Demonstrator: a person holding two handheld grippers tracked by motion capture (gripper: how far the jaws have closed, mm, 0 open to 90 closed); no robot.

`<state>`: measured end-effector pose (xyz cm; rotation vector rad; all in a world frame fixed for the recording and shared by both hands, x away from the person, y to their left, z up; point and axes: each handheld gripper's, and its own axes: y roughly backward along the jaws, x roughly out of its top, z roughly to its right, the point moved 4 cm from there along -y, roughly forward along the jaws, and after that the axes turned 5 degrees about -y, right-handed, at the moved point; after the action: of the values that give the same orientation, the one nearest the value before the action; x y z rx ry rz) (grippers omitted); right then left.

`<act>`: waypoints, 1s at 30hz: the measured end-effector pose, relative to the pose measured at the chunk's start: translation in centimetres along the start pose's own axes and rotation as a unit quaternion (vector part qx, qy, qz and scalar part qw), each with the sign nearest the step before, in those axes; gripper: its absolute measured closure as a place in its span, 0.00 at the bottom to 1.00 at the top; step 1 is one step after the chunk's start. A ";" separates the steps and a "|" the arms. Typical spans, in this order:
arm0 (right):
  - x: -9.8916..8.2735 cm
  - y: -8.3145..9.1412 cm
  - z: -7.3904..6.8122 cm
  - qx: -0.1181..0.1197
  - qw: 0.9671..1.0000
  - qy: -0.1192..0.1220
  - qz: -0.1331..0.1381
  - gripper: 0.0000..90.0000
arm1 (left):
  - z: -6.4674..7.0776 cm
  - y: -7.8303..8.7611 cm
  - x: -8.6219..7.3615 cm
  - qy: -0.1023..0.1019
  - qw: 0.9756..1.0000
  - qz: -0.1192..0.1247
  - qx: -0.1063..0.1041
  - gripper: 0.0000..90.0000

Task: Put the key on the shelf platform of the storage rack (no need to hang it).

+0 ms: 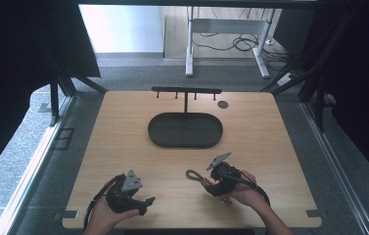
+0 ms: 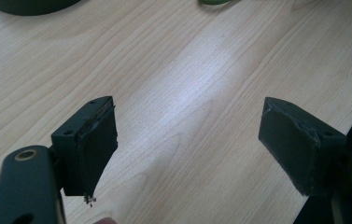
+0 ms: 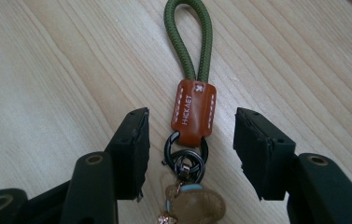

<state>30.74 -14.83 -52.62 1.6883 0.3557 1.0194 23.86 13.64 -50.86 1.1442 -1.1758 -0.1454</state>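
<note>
1. Keychain with green rope loop and brown leather tab lies flat on table, in front of dark oval tray.
2. Right gripper open, jaws either side of keychain, pads not touching.
3. Left gripper open, nothing between its jaws, over bare wood.

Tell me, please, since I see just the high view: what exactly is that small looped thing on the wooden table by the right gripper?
Observer: It is a keychain: an olive-green rope loop, a brown leather tab with white stitching, a dark metal clasp and a small charm.
Operator: Is the right gripper gripping it?
Observer: No; the jaws stand open on either side of the tab, not touching it.
Operator: And the left gripper?
Observer: Its jaws are open over bare wood, with nothing between them.
</note>
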 end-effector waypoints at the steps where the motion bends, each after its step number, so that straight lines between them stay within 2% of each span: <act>1: 0.0 -0.1 -0.1 0.001 1.000 -0.001 -0.001 0.52 | 0.0 0.0 0.0 0.000 1.000 0.000 0.000 0.22; 9: 0.5 -0.9 -0.3 0.005 1.000 0.003 -0.007 0.52 | 0.0 0.1 0.0 0.000 1.000 0.003 0.002 0.22; 12: 0.6 -1.2 -0.3 -0.001 1.000 0.001 -0.008 0.52 | -0.1 0.2 0.0 -0.001 1.000 0.003 0.002 0.22; 22: 0.5 -1.7 -0.1 0.007 1.000 -0.005 -0.020 0.61 | -0.1 0.1 0.0 -0.001 1.000 0.002 0.002 0.22; 30: 0.4 -2.2 0.1 0.000 1.000 -0.009 -0.028 0.67 | -0.2 0.1 -0.1 0.000 1.000 0.003 0.003 0.22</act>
<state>31.59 -13.82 -54.37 1.6772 0.3882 0.9619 23.93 13.82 -50.82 1.1462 -1.1802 -0.1379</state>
